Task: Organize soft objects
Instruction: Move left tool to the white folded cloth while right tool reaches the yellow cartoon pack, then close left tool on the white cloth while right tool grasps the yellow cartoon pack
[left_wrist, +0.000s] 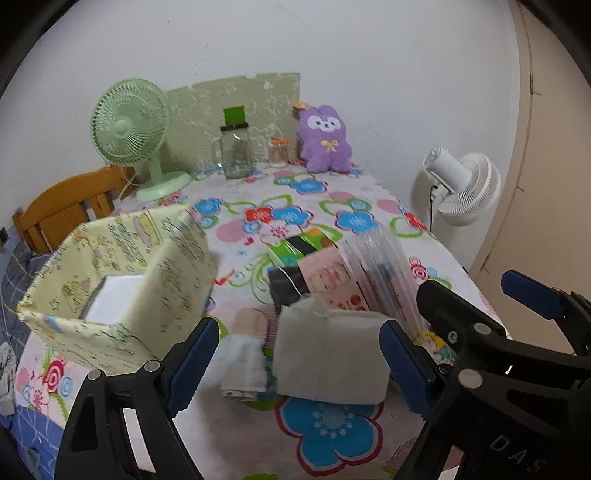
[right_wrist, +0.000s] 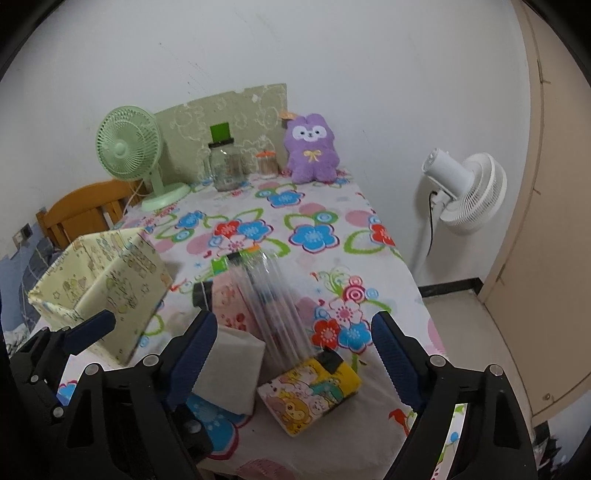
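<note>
Your left tool (left_wrist: 299, 354) is spread around the white folded cloth (left_wrist: 332, 358) on the counter (left_wrist: 332, 435); your right tool (right_wrist: 295, 354), also spread, frames the cartoon pouch (right_wrist: 310, 395). The clear packet (right_wrist: 273, 314) is blurred.

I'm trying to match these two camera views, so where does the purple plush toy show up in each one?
Left wrist view: purple plush toy sits at the table's far end against the wall, right of centre.
Right wrist view: purple plush toy stands at the same far end, about centre.
Shared landmark: the glass jar, left of the toy in both.
</note>
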